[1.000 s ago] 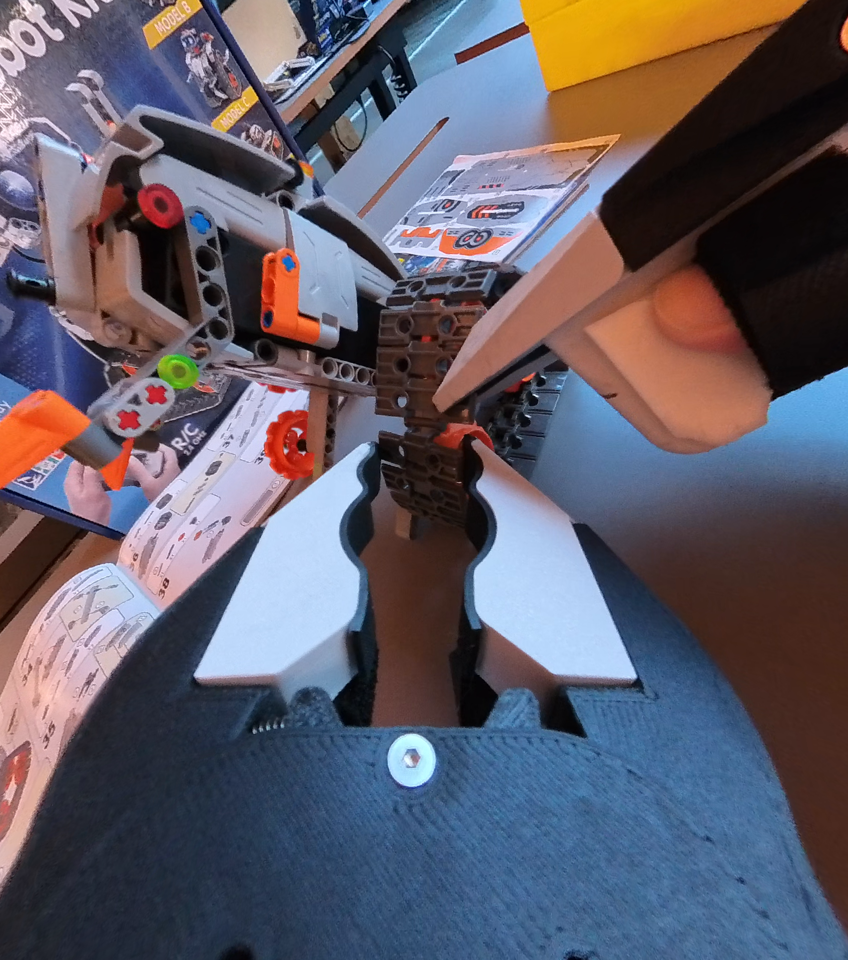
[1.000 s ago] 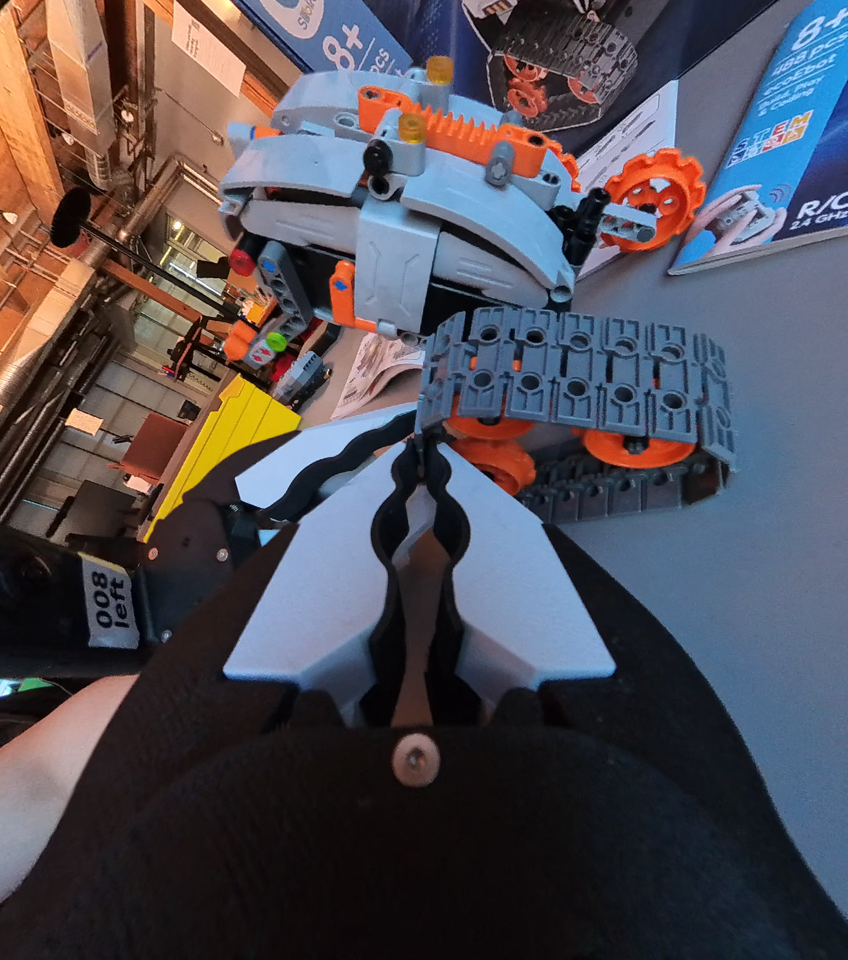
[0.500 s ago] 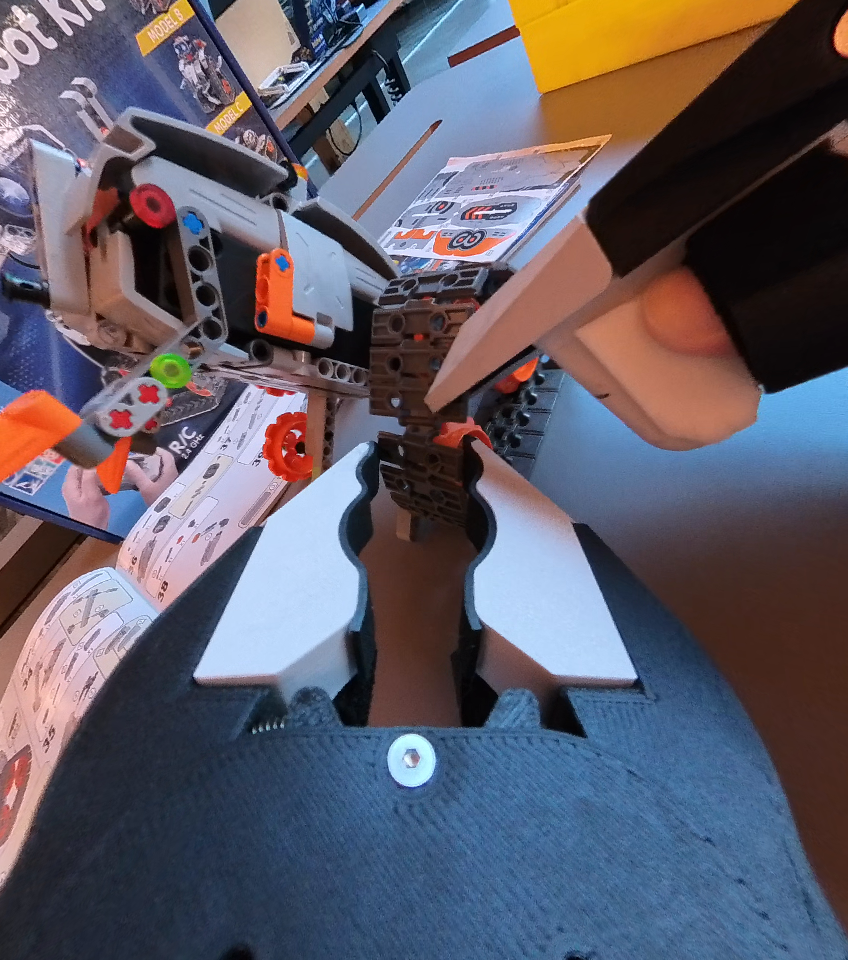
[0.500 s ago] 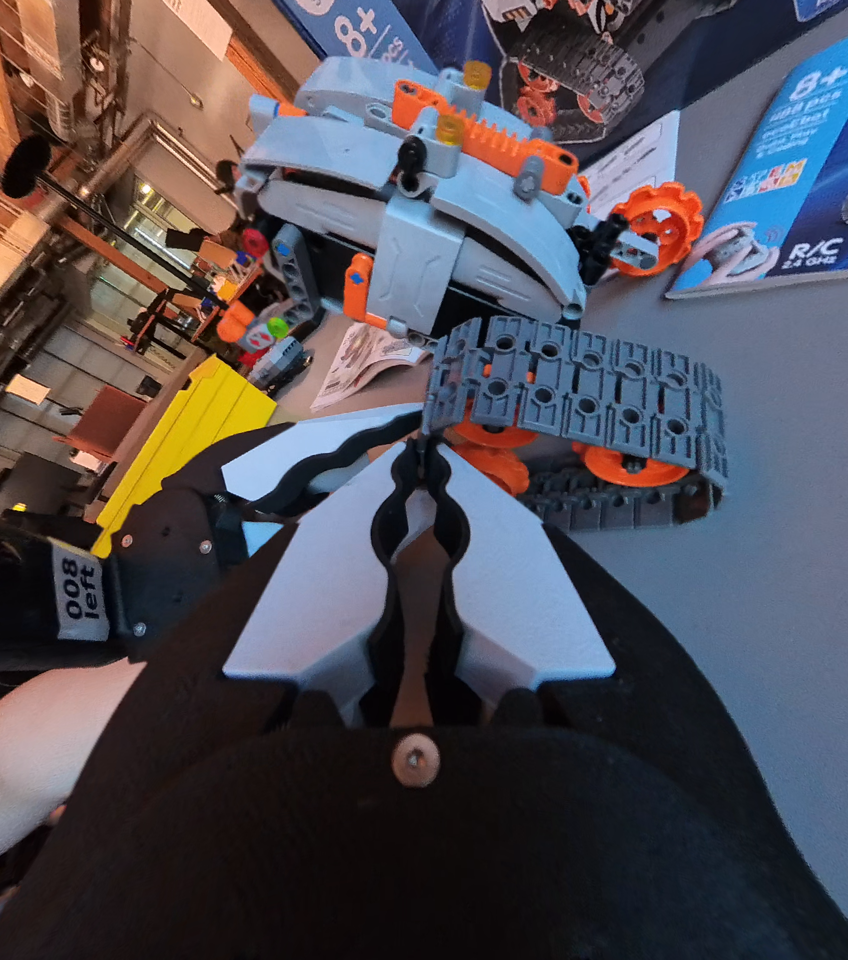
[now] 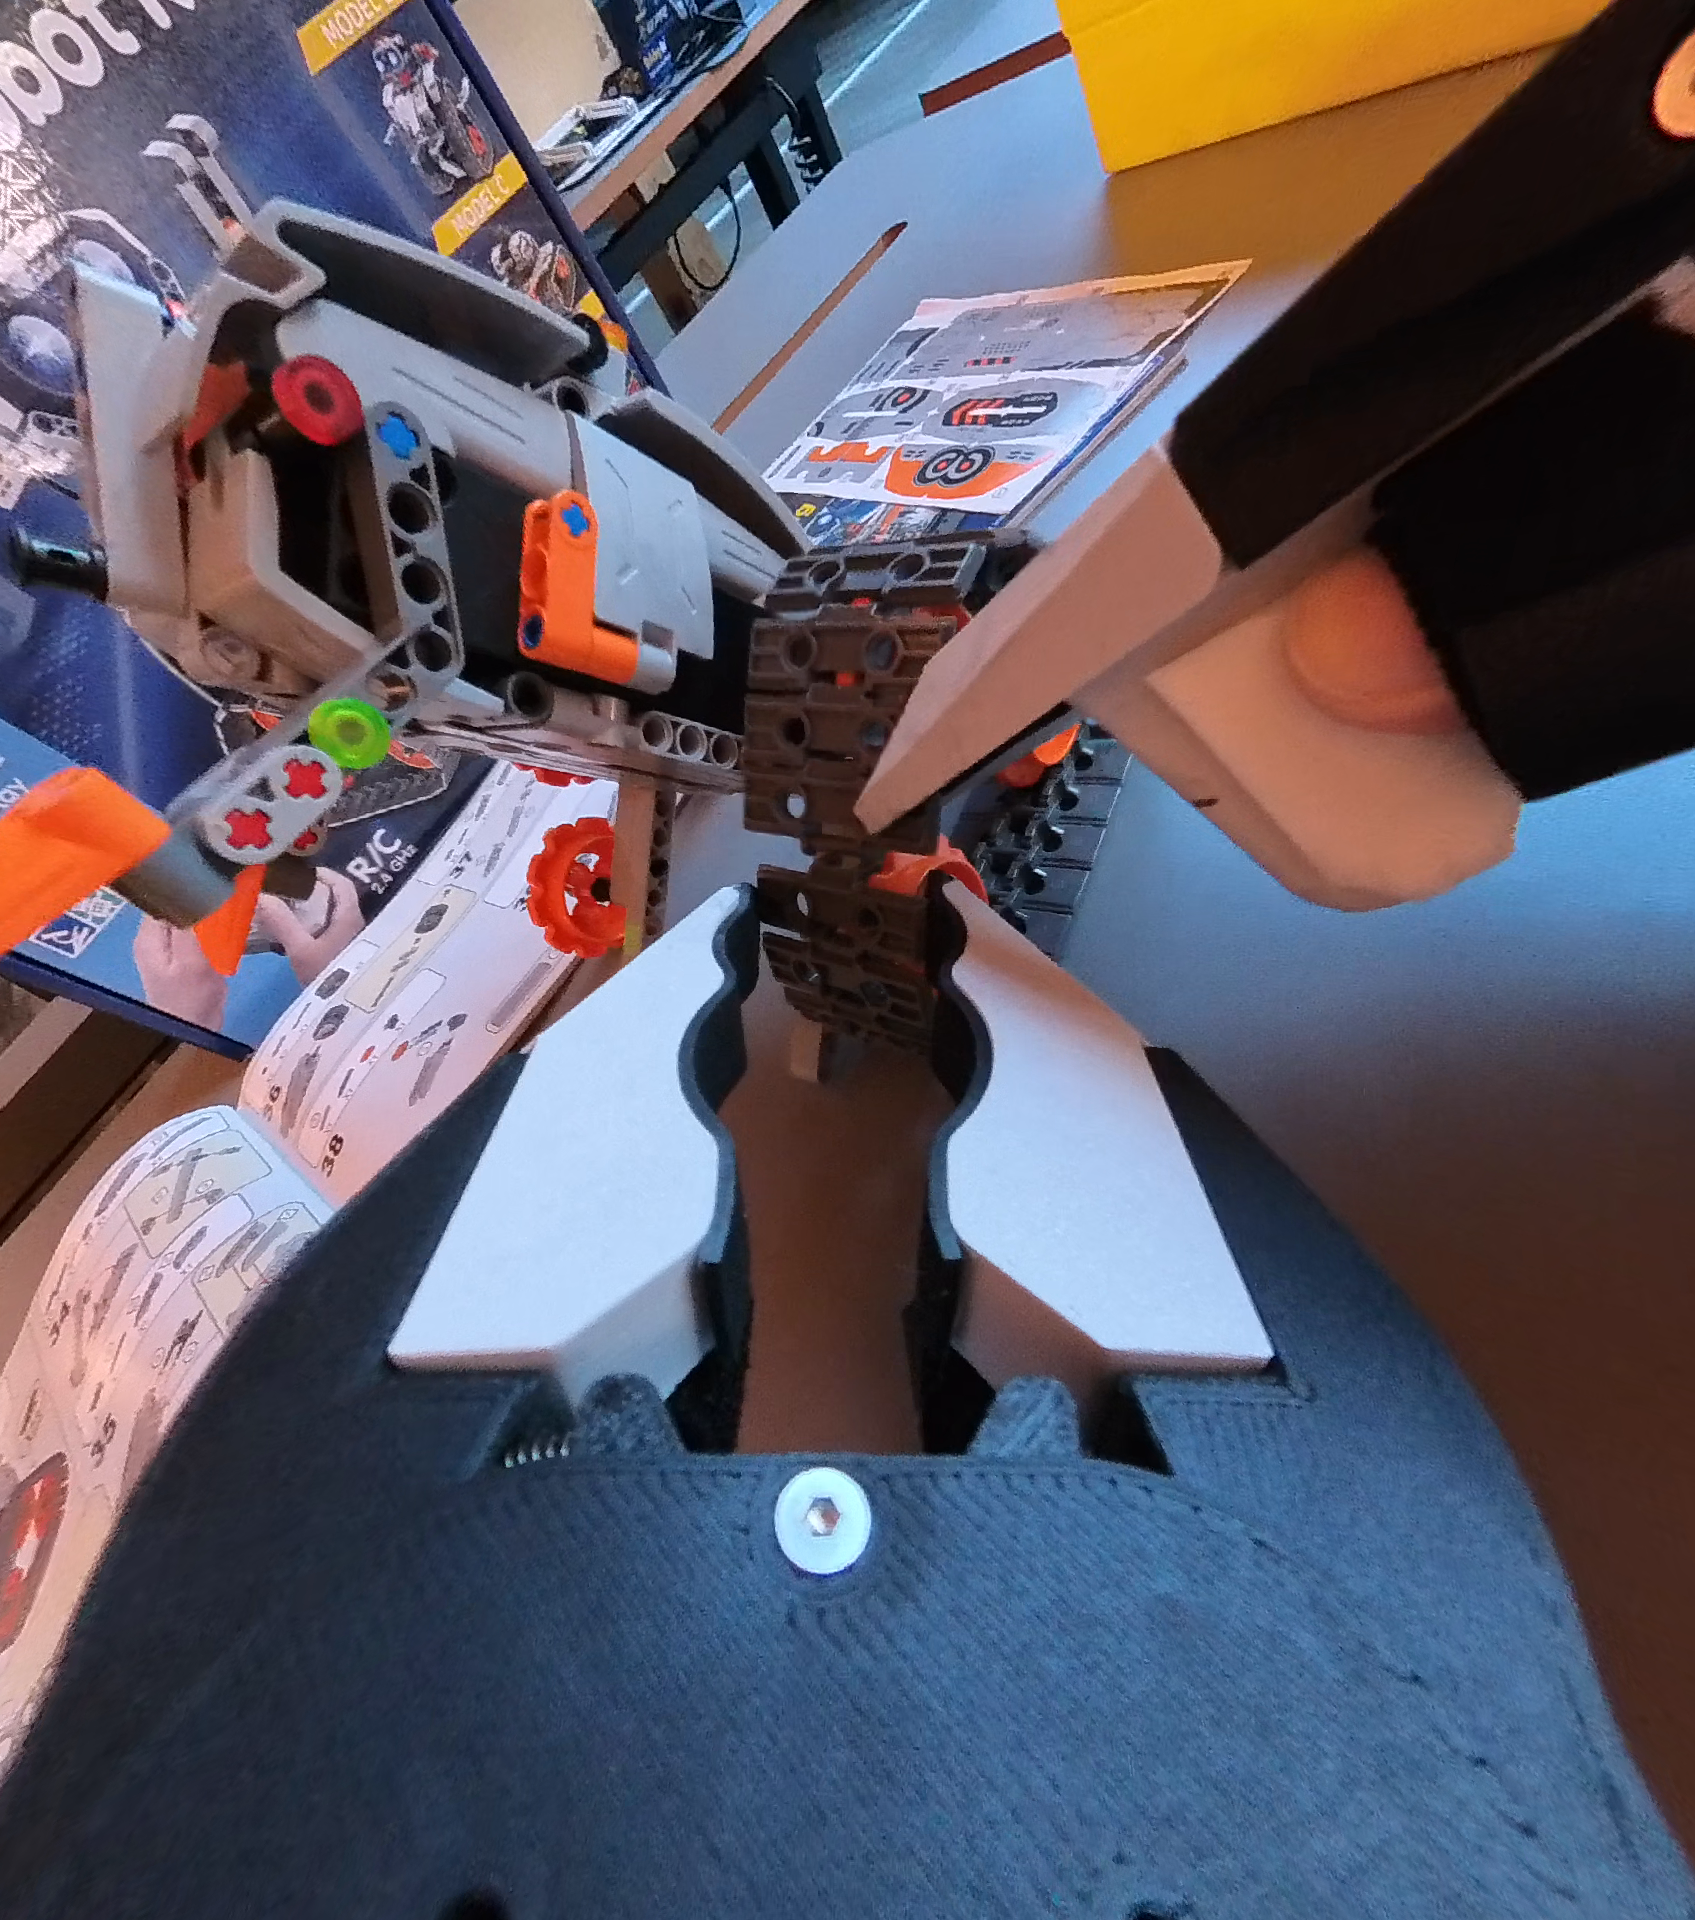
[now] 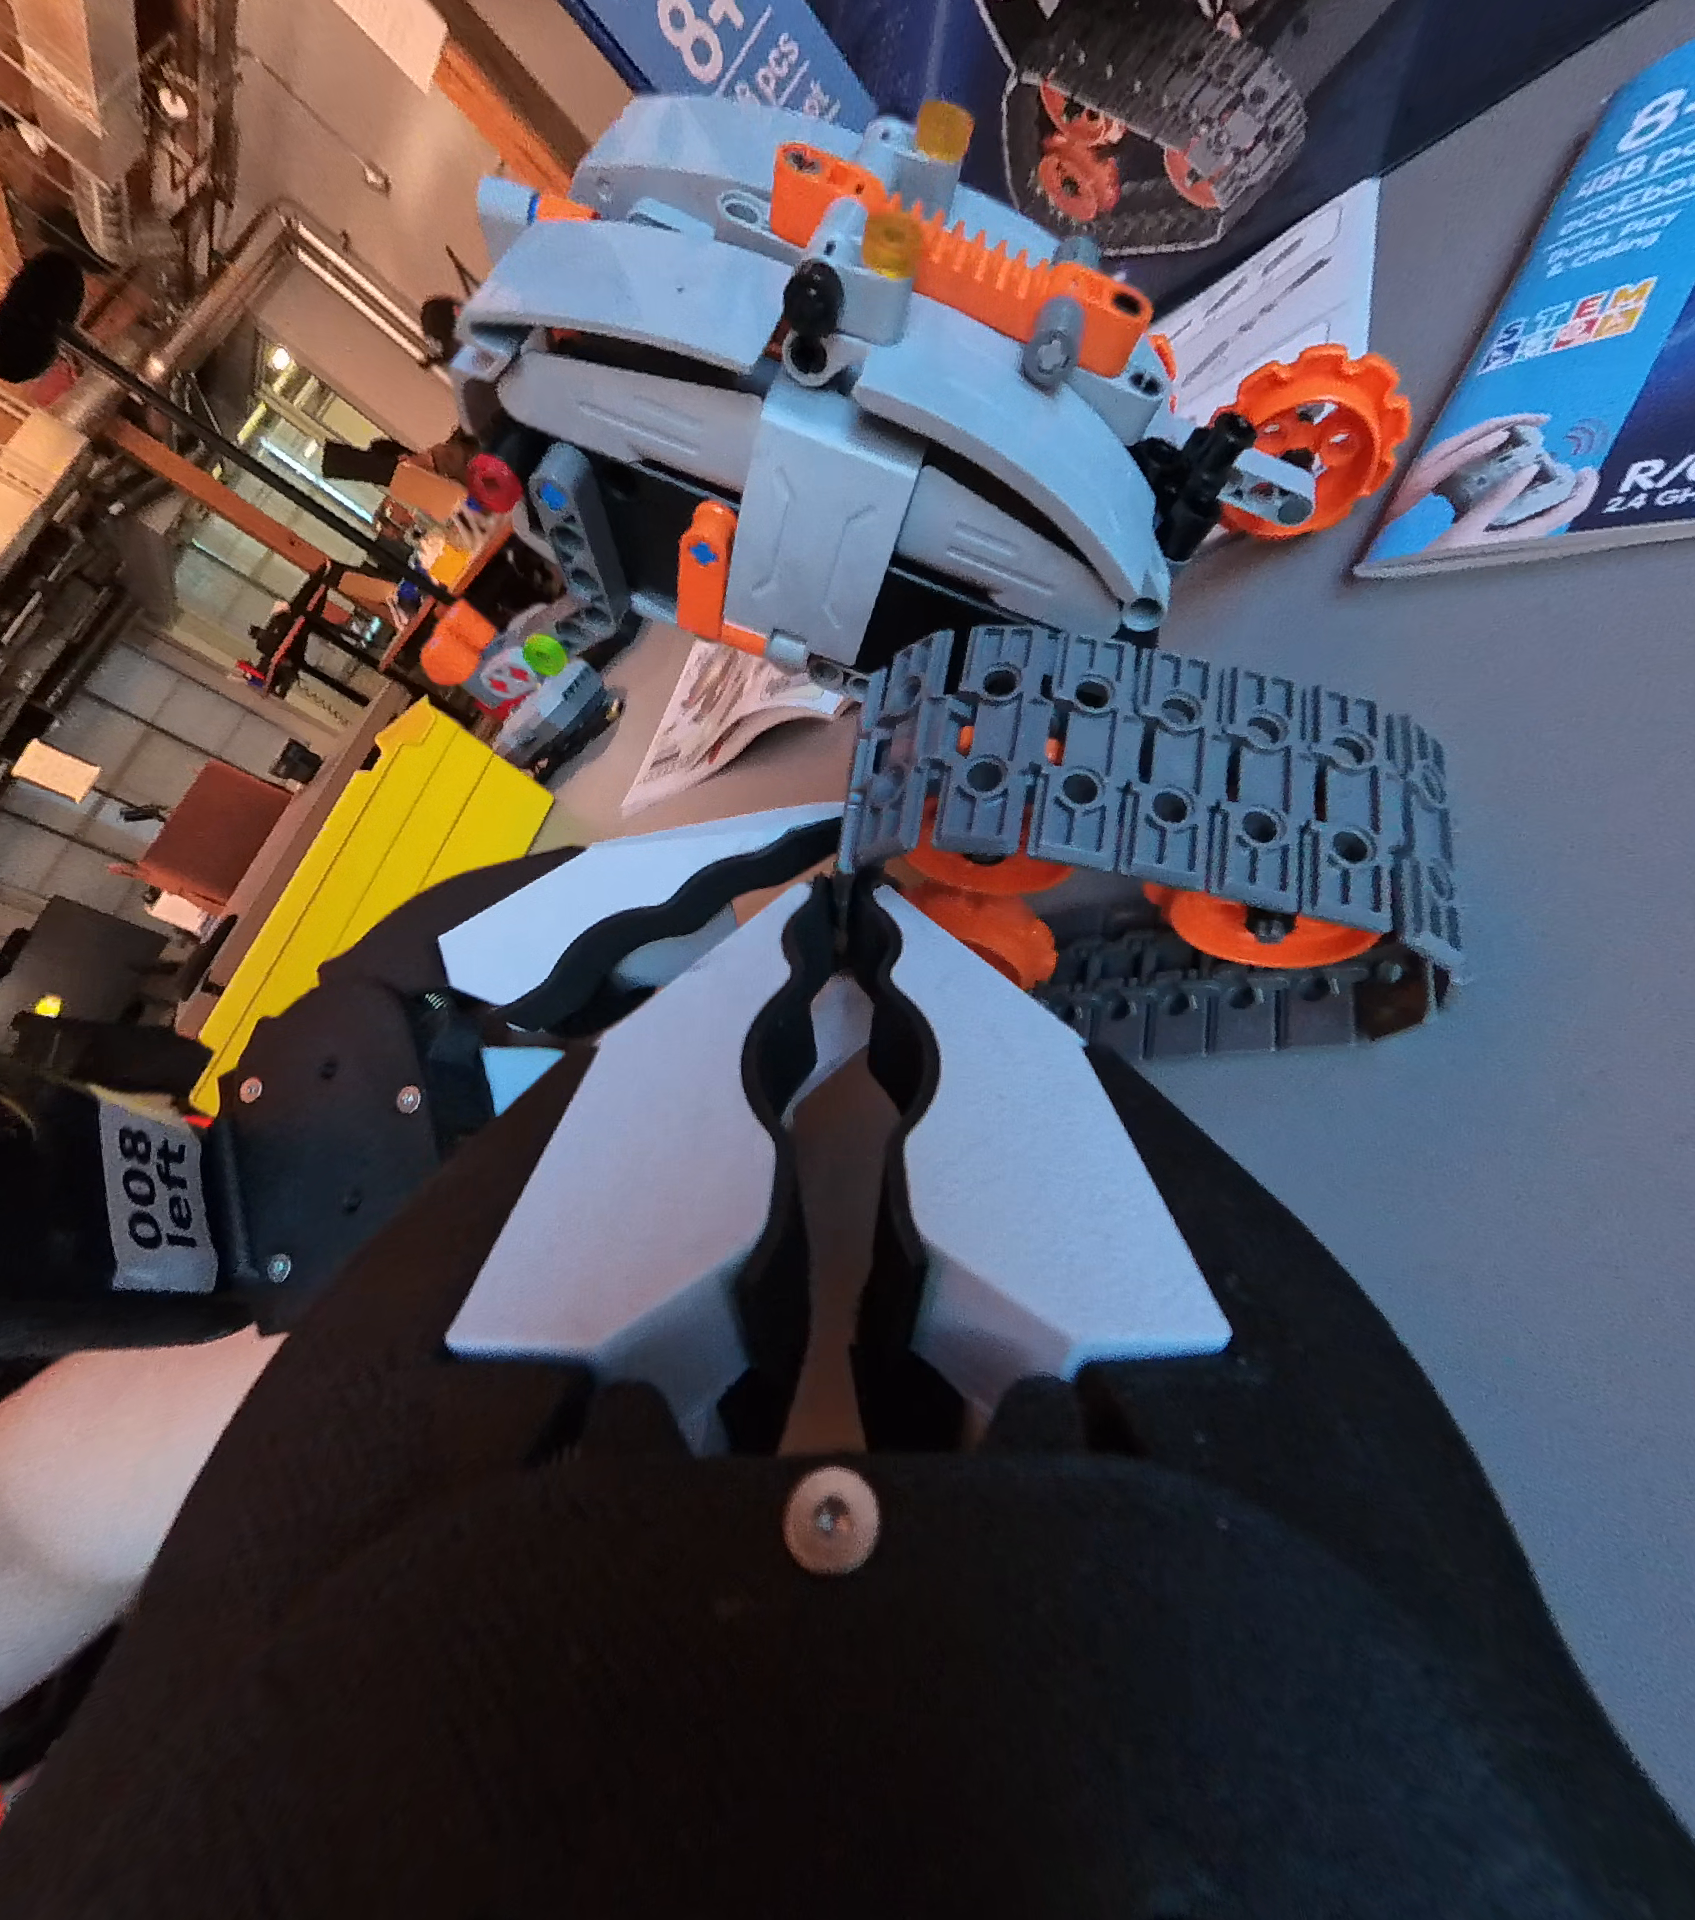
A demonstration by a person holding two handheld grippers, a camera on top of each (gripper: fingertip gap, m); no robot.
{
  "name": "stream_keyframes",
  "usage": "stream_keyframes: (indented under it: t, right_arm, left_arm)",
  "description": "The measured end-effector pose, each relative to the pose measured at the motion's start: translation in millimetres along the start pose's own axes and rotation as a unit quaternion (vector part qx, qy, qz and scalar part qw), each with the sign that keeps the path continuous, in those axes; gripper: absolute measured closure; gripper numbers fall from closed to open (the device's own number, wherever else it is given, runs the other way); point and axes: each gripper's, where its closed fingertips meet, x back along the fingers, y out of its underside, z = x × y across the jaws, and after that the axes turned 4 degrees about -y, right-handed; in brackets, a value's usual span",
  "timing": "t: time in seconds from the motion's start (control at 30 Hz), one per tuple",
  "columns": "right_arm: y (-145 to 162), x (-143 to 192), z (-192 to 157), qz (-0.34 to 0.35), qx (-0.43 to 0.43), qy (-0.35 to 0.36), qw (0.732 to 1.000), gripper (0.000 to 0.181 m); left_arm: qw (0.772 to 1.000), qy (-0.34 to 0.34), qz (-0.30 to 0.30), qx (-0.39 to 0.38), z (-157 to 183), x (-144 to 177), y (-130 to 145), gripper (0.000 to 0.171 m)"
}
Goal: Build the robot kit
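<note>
A grey and orange brick-built robot model [image 5: 469, 499] stands on the grey table [image 6: 1549, 1143], also in the right wrist view [image 6: 822, 447]. Its dark grey tread track [image 5: 843, 707] runs over orange wheels [image 6: 1258, 925]. My left gripper [image 5: 848, 925] is shut on the near end of the track, one finger on each side. My right gripper [image 6: 848, 899] is shut, pinching the edge of the track's end link [image 6: 884, 769]. It comes in from the upper right in the left wrist view [image 5: 884, 810], just above the left fingertips. A left finger [image 6: 562, 914] shows beside it.
A blue kit box [image 5: 12, 208] stands behind the model, with another blue box [image 6: 1601, 312] lying flat. An open instruction booklet [image 5: 407, 1018] lies at the left, a sticker sheet [image 5: 978, 416] beyond the model. A yellow box [image 5: 1290, 73] sits at the far edge. The grippers are tip to tip, or close to it.
Both grippers keep their hold on the track. The model and track have shifted slightly in both views as the grippers moved a little.
</note>
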Motion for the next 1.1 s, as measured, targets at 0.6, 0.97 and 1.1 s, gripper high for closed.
stream_keyframes:
  t: [0.6,0.97,1.1]
  right_arm:
    - [3.9,-2.1,-0.4,-0.043,-0.006,0.004,0.999,0.179]
    - [0.2,-1.9,-5.8,-0.090,-0.026,-0.030,0.995,0.179]
    - [1.1,-0.8,-7.4,-0.089,-0.024,-0.046,0.995,0.176]
  left_arm:
    - [1.000,-0.007,0.000,-0.003,-0.9,0.2,0.1,0.141]
    - [1.000,0.029,0.004,-0.003,-5.4,1.1,6.1,0.141]
    - [0.999,0.041,0.013,-0.023,-8.0,4.4,10.3,0.141]
